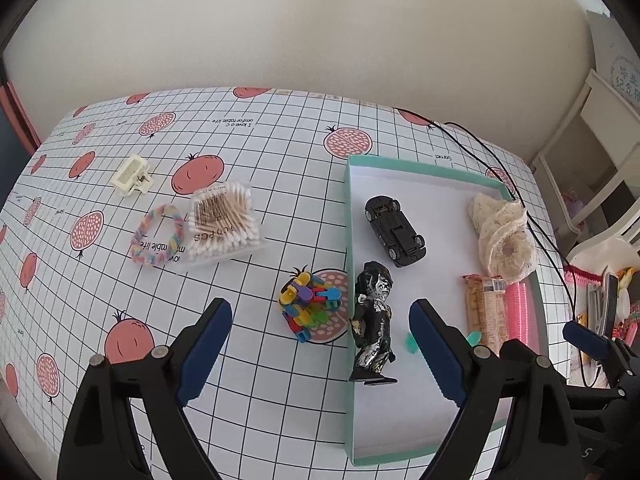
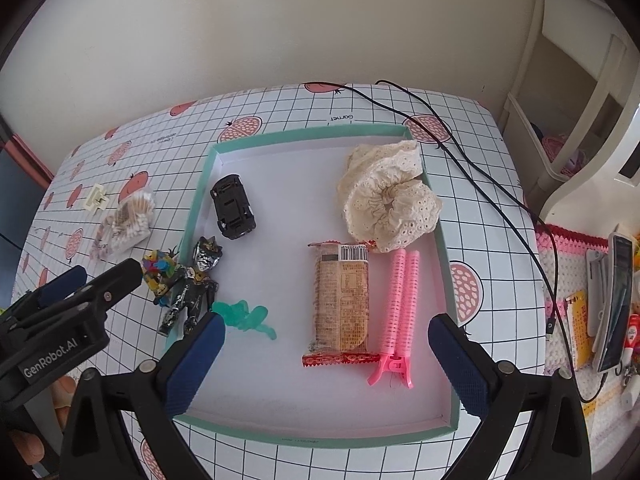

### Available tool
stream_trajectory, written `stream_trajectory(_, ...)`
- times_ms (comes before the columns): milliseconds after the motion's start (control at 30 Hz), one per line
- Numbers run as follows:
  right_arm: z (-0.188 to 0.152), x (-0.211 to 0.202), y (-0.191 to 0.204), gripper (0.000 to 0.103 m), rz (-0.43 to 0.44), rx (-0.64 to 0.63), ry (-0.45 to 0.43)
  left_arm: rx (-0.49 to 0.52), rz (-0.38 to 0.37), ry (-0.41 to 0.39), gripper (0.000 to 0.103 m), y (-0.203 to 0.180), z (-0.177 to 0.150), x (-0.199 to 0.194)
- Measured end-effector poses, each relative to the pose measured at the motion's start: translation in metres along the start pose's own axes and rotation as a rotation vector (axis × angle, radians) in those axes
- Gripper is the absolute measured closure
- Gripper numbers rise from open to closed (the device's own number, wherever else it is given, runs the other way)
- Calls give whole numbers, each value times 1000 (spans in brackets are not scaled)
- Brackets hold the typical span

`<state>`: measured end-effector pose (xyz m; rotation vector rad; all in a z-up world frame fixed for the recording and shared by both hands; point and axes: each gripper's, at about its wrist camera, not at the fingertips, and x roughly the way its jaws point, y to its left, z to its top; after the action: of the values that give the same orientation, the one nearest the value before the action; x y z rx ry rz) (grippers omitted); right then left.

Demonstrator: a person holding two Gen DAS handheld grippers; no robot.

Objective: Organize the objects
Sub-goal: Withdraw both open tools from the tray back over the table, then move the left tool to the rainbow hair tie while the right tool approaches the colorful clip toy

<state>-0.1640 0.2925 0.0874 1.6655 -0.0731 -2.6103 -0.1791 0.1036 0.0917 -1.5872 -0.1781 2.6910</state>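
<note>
A teal-rimmed white tray [image 1: 349,216] [image 2: 316,436] holds an upturned black toy car [image 1: 394,236] [image 2: 234,206], a cream lace scrunchie [image 1: 504,236] [image 2: 388,196], a wrapped snack bar [image 1: 484,312] [image 2: 342,304], a pink roller clip [image 1: 518,312] [image 2: 398,312] and a green squiggly piece [image 2: 244,316]. A black-and-silver figure [image 1: 374,320] [image 2: 192,284] rests against the tray's left wall. Just outside lies a colourful block toy [image 1: 308,308] [image 2: 160,268]. My left gripper [image 1: 320,316] [image 2: 80,288] is open above the block toy and figure. My right gripper [image 2: 328,332] [image 1: 588,340] hangs open over the tray's near part, holding nothing.
On the checked tablecloth [image 1: 248,380] to the left lie a cotton swab box [image 1: 224,220] [image 2: 130,220], a rainbow hair tie [image 1: 158,236] and a cream hair claw [image 1: 132,174] [image 2: 97,198]. Black cables [image 2: 480,168] run past the tray's right side. A phone [image 2: 616,300] and clutter sit far right.
</note>
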Motion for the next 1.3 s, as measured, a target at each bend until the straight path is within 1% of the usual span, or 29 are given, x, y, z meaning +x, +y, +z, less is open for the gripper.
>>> stream_trajectory(167, 4, -4, 13, 0, 8, -3, -13, -1, -14, -41, 12, 19, 13, -13)
stream_trajectory(300, 14, -16, 32, 0, 16, -14, -54, -39, -20, -70, 12, 46, 25, -21)
stream_trajectory(433, 26, -22, 59, 0, 53, -20, -90, -91, -15, -75, 12, 76, 35, -23)
stream_trajectory(600, 37, -16, 99, 0, 84, -61, -102, -132, 14, -78, 12, 112, 42, -20)
stream_trajectory(767, 41, 3, 128, 0, 126, -79, -72, -165, 10, -47, 12, 141, 47, -4)
stream_trajectory(900, 39, 20, 148, 0, 126, -130, -30, -201, -4, 4, 12, 164, 49, 15)
stream_trajectory(1000, 37, 30, 156, 0, 130, -163, -7, -216, -7, 18, 12, 174, 51, 27)
stream_trajectory(1067, 38, 36, 158, 4, 114, -174, 1, -223, -12, 26, 12, 178, 52, 35)
stream_trajectory(1133, 38, 43, 160, 8, 123, -184, 17, -234, -29, 22, 12, 181, 52, 42)
stream_trajectory(1300, 38, 61, 167, 15, 118, -218, 56, -219, -39, 29, 13, 180, 53, 61)
